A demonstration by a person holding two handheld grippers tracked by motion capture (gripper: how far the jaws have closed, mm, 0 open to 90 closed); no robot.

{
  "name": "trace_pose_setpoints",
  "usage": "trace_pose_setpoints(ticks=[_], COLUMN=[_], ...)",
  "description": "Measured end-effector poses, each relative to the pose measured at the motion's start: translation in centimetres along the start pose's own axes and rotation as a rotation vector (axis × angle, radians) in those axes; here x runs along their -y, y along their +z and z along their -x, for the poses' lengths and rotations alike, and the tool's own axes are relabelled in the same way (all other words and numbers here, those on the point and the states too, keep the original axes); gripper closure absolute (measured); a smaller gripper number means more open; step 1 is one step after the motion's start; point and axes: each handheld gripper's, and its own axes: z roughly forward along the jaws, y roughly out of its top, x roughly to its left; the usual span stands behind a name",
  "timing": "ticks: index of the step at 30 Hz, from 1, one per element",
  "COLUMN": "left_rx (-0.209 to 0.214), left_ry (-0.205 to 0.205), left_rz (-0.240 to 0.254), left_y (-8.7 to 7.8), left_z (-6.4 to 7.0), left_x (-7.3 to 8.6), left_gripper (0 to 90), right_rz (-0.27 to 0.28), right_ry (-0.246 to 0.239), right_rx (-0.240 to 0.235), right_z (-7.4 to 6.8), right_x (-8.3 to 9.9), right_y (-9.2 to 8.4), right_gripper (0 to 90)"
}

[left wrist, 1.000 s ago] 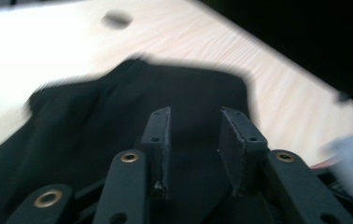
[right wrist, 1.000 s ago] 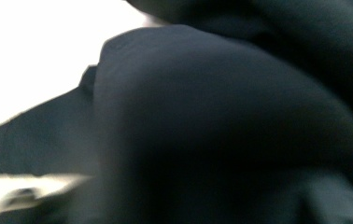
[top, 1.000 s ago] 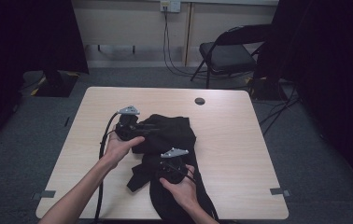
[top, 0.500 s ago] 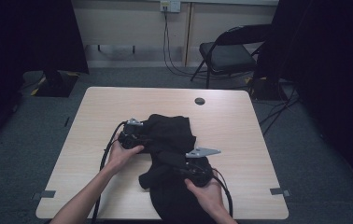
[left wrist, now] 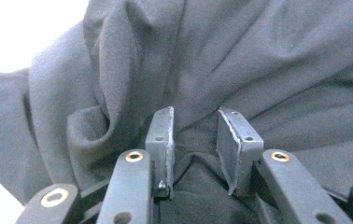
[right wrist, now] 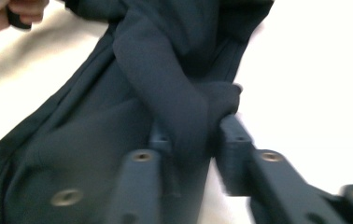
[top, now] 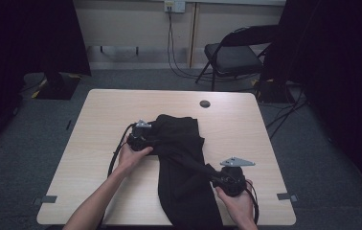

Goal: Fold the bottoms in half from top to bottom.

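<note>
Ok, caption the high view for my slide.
Two hand-held grippers stretch a fold of black garment across a wooden table.

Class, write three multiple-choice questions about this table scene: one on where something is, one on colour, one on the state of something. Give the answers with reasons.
1. Where does the small dark round cap sit?
A. near the table's far edge
B. on the garment
C. on the chair

2. What colour is the garment?
A. white
B. black
C. red

3. What is between the right gripper's jaws?
A. nothing
B. a cable
C. a strip of the cloth

Answers: 1 A, it lies on bare table beyond the cloth. 2 B, it looks black in the high view. 3 C, a sleeve-like strip runs between the jaws in the right gripper view.
</note>
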Motion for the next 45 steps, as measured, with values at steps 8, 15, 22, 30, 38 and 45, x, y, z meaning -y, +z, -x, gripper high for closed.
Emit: trace_pose_setpoints(ticks=[8, 15, 22, 30, 38, 45], left_rx=[0.011, 0.067, 0.121, 0.104, 0.091, 0.152], left_ry=[-0.016, 0.076, 0.168, 0.116, 0.061, 0.095], left_rz=[0.04, 0.072, 0.077, 0.06, 0.049, -0.009], left_y=[-0.5, -4.3, -5.5, -4.1, -5.1, -5.6], left_z=[-0.6, 1.4, 4.5, 3.6, 1.3, 1.2], left_x=[-0.9, -1.4, -0.9, -0.6, 0.5, 2.7], left_gripper=[63.8, 60.9, 59.3, 59.3, 59.3, 59.3], right_rz=[0.101, 0.022, -0.155, -0.103, -0.113, -0.094], right_ry=[-0.067, -0.135, -0.243, -0.295, -0.266, -0.261], right_rx=[0.028, -0.224, -0.201, -0.165, -0.179, -0.226], right_z=[-2.1, -4.4, -5.8, -6.5, -7.2, -7.3], right_x=[-1.8, -1.1, 1.7, -1.3, -4.7, -4.5], right_y=[-1.3, 0.4, 5.5, 9.6, 13.3, 9.9], right_gripper=[48.7, 63.8, 63.3, 64.8, 58.1, 58.9])
